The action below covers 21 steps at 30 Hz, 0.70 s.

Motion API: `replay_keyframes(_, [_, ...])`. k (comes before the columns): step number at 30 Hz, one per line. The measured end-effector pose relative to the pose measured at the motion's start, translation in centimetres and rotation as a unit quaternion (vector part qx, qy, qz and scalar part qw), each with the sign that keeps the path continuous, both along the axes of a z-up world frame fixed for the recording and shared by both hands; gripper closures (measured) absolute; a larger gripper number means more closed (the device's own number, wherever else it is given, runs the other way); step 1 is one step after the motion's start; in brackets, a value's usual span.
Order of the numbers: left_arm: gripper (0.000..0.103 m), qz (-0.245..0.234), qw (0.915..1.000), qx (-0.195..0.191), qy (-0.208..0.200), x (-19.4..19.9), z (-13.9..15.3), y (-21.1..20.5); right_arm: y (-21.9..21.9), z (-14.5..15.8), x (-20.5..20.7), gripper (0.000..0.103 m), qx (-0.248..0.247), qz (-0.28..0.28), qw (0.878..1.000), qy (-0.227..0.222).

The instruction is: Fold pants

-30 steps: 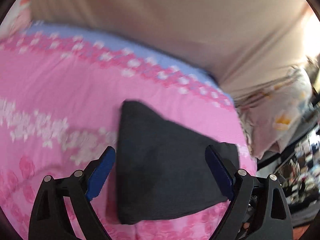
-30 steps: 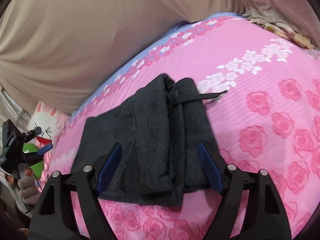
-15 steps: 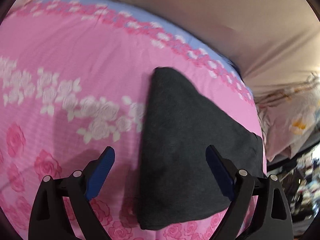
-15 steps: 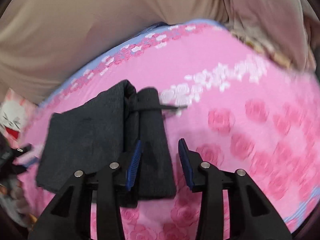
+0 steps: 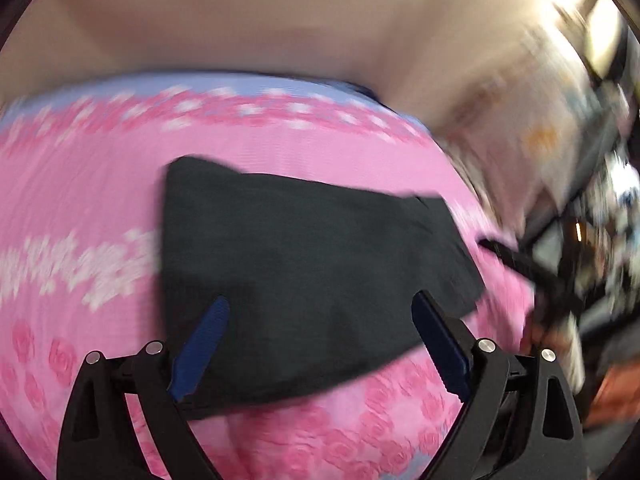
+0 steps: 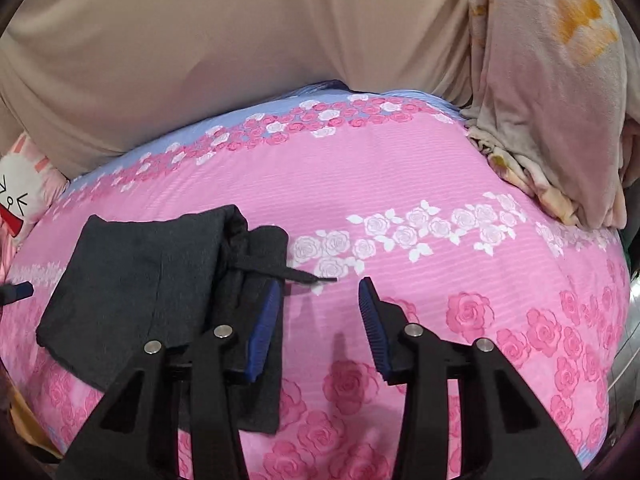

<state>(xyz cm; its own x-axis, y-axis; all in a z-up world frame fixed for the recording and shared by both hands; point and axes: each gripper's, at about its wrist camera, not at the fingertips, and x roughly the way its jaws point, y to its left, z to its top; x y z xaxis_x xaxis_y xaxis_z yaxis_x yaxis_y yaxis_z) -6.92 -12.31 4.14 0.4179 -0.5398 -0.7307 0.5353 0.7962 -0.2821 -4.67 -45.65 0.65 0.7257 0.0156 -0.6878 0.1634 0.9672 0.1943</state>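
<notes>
The dark grey pants (image 5: 300,264) lie folded into a compact bundle on the pink rose-print bedsheet (image 5: 100,200). My left gripper (image 5: 320,320) hovers above them, open and empty; this view is motion-blurred. In the right wrist view the pants (image 6: 152,280) lie at the left, waistband and drawstring (image 6: 304,276) toward the right. My right gripper (image 6: 320,296) is partly open and empty, just right of the bundle over bare sheet, its left finger (image 6: 264,320) over the waistband edge.
A beige curtain (image 6: 240,60) hangs behind the bed. A crumpled cream blanket (image 6: 552,120) lies at the right end. A white plush toy (image 6: 20,192) sits at the far left. Clutter (image 5: 592,240) stands beyond the bed edge.
My right gripper closed partway, then opened a little while shifting right off the bundle. My left gripper swung back over the pants. The pants stayed put.
</notes>
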Motion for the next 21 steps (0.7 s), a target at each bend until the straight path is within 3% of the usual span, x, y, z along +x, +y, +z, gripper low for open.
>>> replay_keyframes(2, [0.012,-0.069,0.9961,0.045,-0.032,-2.1,-0.4,-4.7,-0.8,-0.2,-1.5,0.056,0.026,-0.006,1.0,-0.011])
replay_keyframes(6, [0.012,-0.142,0.9782,0.113,-0.101,-4.4,-2.4,-11.9,-2.0,-0.1,-4.7,0.045,0.059,-0.02,0.998,-0.028])
replay_keyframes(9, [0.024,-0.141,0.9779,0.124,-0.093,-3.5,-3.8,-13.9,-2.5,0.1,-6.2,0.044,0.067,-0.022,0.997,-0.038])
replay_keyframes(11, [0.041,-0.136,0.9816,0.123,-0.052,-2.1,-5.2,-14.5,-2.8,0.2,-6.7,0.039,0.071,-0.017,0.996,-0.043])
replay_keyframes(12, [0.045,-0.134,0.9825,0.121,-0.045,-1.6,-5.6,-14.4,-2.9,0.2,-6.6,0.038,0.07,-0.012,0.996,-0.044])
replay_keyframes(13, [0.061,-0.138,0.9835,0.108,-0.045,-1.3,-5.4,-14.1,-2.9,0.2,-6.4,0.038,0.068,-0.008,0.997,-0.043])
replay_keyframes(14, [0.09,-0.142,0.9849,0.092,-0.037,-1.0,-4.9,-13.7,-2.8,0.2,-5.9,0.038,0.063,-0.001,0.997,-0.042])
replay_keyframes(15, [0.099,-0.144,0.987,0.07,-0.017,-0.3,-4.5,-13.3,-2.7,0.2,-5.3,0.038,0.057,0.01,0.998,-0.04])
replay_keyframes(16, [0.099,-0.135,0.9903,0.026,0.02,0.9,-3.6,-12.3,-2.6,0.2,-4.8,0.038,0.05,0.019,0.998,-0.04])
replay_keyframes(18, [0.099,-0.109,0.9921,-0.036,0.052,3.1,-2.0,-10.5,-2.0,0.4,-2.9,0.038,0.032,0.05,0.998,-0.038])
replay_keyframes(21, [0.099,-0.074,0.9909,-0.084,0.075,5.6,-0.8,-8.7,-0.8,0.1,0.8,0.038,0.003,0.097,0.995,-0.02])
